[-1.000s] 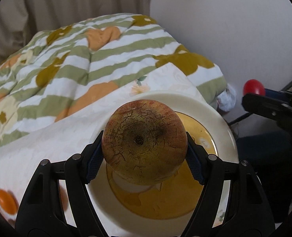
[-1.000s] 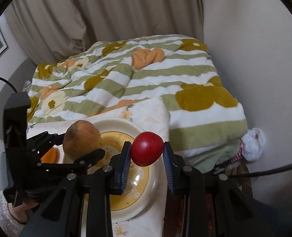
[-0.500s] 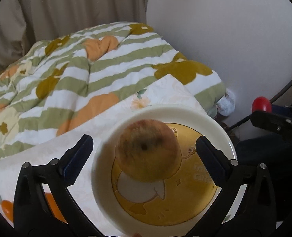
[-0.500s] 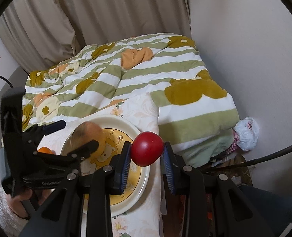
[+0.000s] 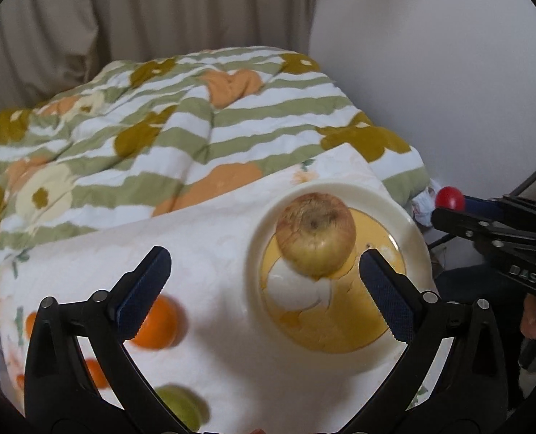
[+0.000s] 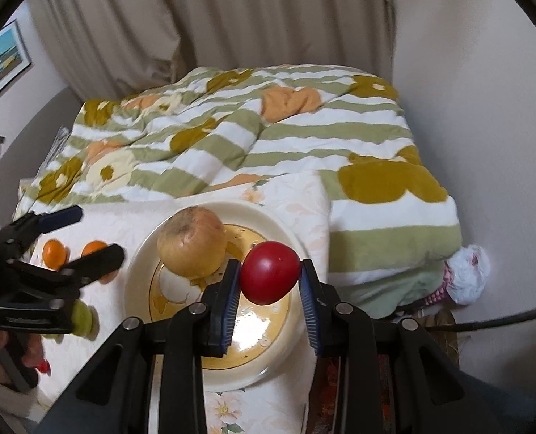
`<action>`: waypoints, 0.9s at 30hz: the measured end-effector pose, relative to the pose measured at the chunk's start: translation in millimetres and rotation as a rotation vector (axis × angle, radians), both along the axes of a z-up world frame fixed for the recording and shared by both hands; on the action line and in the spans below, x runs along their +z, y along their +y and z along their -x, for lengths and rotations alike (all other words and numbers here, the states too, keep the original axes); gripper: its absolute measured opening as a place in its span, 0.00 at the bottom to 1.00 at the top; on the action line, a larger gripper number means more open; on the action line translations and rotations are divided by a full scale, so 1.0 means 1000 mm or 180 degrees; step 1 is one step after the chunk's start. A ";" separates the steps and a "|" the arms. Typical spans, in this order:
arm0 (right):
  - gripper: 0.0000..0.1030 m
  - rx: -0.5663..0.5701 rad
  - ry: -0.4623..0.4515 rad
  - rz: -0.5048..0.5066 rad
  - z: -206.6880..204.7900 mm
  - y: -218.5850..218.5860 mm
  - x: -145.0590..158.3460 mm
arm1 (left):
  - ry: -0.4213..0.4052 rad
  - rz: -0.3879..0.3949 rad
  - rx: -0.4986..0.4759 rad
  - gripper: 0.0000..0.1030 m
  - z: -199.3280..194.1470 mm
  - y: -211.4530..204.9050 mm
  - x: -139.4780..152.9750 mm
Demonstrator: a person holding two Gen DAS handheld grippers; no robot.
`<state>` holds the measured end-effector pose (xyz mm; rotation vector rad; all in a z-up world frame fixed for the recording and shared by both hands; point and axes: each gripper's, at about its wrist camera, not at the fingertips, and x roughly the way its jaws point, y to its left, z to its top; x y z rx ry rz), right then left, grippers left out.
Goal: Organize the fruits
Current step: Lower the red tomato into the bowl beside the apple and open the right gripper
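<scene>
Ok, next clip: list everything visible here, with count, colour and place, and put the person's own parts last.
apple: one, yellow-brown, on the plate's far left part
plate: one, cream rim, yellow centre, on the white cloth
tomato: one, red, gripped above the plate's right side
oranges: two, orange, on the cloth left of the plate
green fruit: one, near left of the plate
white cloth: one, floral, under the plate
quilt: one, green-striped, behind
curtain: beige, at the back
framed picture: one, left wall
left tool: open, empty
right tool: shut on tomato
</scene>
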<state>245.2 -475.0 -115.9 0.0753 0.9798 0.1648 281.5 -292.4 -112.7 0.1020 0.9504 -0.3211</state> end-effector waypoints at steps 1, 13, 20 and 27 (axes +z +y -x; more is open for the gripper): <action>0.29 0.0063 0.0010 0.0014 -0.002 0.003 -0.003 | -0.0006 -0.0015 0.0059 1.00 0.004 0.005 0.002; 0.29 0.0595 -0.0039 0.0058 -0.022 0.019 -0.037 | -0.0036 -0.0077 0.0576 1.00 0.044 0.054 0.012; 0.29 0.0737 -0.0067 0.0226 -0.026 0.025 -0.055 | 0.0015 -0.0143 0.0796 1.00 0.061 0.065 0.004; 0.97 0.0807 -0.0233 0.0205 -0.021 0.023 -0.050 | 0.0073 -0.0134 0.0906 1.00 0.077 0.070 -0.003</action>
